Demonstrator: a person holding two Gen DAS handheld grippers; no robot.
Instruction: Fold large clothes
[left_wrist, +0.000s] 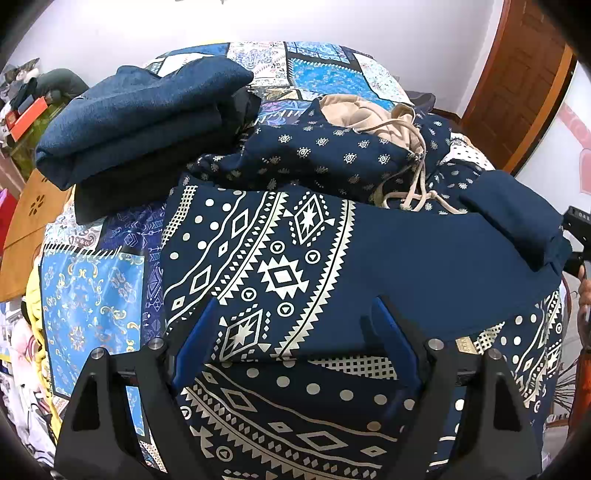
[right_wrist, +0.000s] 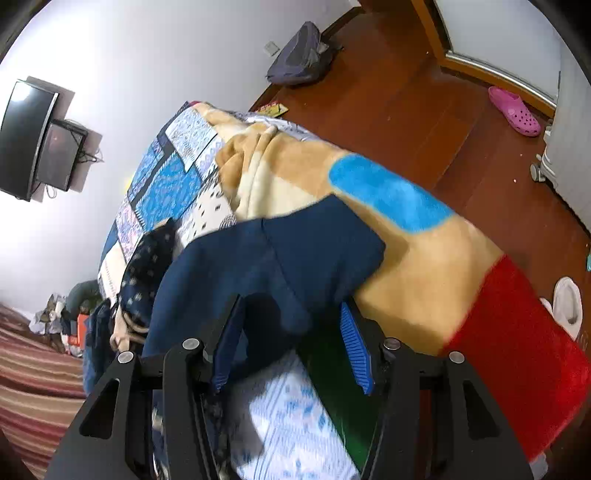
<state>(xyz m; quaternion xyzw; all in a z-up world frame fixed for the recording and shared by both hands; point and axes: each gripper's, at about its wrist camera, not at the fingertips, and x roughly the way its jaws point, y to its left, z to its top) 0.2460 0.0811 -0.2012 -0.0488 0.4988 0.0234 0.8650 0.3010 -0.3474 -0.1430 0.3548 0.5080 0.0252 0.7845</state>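
Note:
A large navy garment with a white geometric print (left_wrist: 280, 266) lies spread on the bed, its plain navy reverse (left_wrist: 424, 266) folded over it. My left gripper (left_wrist: 291, 328) hovers just above the printed part, open, holding nothing. At the right edge a plain navy sleeve (left_wrist: 517, 221) lies folded inward. In the right wrist view that navy fabric (right_wrist: 295, 251) drapes over the left finger and sags between the blue pads (right_wrist: 354, 347) of my right gripper (right_wrist: 290, 301). Its jaws stand apart and do not pinch the cloth.
A stack of folded blue clothes (left_wrist: 140, 122) sits at the back left on the patchwork bedspread (left_wrist: 92, 288). A dotted navy garment with a beige drawstring piece (left_wrist: 332, 147) lies behind. A tan, blue and red blanket (right_wrist: 424, 266) covers the bed's corner. A pink clog (right_wrist: 513, 110) lies on the wooden floor.

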